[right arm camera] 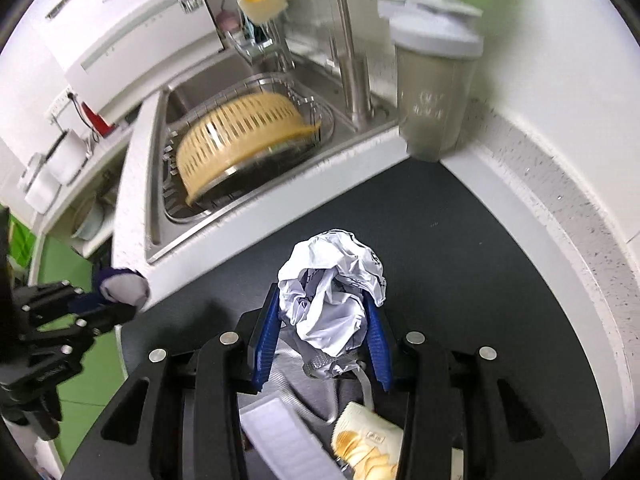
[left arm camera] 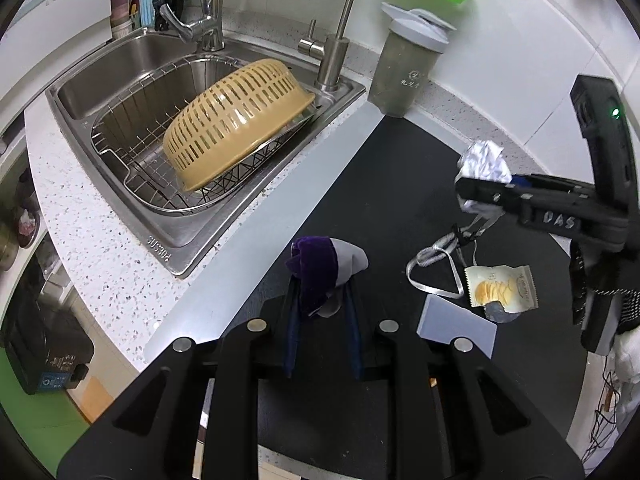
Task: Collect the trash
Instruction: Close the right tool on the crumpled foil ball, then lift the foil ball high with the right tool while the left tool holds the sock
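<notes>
Beside the sink [left arm camera: 120, 92], just to its right on the dark mat [left arm camera: 400, 184] of the tabletop [left arm camera: 100, 256], I have my left hand-held gripper [left arm camera: 322, 280] clamped tight on a purple and grey wrapper [left arm camera: 320, 272], lifted off the mat. Further right of the sink lie a grey ribbon [left arm camera: 436, 272], a white card [left arm camera: 456, 326] and a chip packet [left arm camera: 500, 286], all flat on the mat. Farthest right from the sink, my right hand-held gripper [right arm camera: 324, 320] is partly closed with its blue pads [right arm camera: 266, 336] pressing a crumpled white paper ball [right arm camera: 332, 292], held clear above the mat.
</notes>
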A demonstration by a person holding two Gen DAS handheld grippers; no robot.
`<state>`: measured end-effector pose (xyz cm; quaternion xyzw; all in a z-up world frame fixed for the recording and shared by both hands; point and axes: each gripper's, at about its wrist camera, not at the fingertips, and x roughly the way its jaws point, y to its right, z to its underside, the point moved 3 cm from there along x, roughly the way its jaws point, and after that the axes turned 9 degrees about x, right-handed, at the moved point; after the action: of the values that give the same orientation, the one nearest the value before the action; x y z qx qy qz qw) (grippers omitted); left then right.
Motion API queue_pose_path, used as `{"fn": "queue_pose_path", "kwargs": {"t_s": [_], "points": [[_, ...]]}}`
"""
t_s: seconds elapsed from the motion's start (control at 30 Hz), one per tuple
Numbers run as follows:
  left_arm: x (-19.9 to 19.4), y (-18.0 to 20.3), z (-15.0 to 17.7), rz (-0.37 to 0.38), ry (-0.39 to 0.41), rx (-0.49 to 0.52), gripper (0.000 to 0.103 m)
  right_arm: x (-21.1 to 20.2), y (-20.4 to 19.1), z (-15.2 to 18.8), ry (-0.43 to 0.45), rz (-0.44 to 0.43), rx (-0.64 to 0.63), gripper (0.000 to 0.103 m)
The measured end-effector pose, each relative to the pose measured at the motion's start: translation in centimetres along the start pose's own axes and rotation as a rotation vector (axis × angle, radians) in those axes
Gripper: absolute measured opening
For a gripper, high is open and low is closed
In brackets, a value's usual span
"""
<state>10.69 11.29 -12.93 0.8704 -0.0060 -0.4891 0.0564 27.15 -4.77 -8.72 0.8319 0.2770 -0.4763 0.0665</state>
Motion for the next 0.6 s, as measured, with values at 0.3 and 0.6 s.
{"fn": "queue_pose_path", "kwargs": {"t_s": [0.3,0.6], "points": [[-3.2,0.8,1.4,-0.001,0.044,0.021,0.020,-5.2,-1.5,0.4,0.091,-0.021,-0.002,0.039],[-6.1,2.1,2.6,0.000,0.080,0.043,0.020,-9.6,-2.3,1.1,0.179,-0.057,0.015,0.039]]}}
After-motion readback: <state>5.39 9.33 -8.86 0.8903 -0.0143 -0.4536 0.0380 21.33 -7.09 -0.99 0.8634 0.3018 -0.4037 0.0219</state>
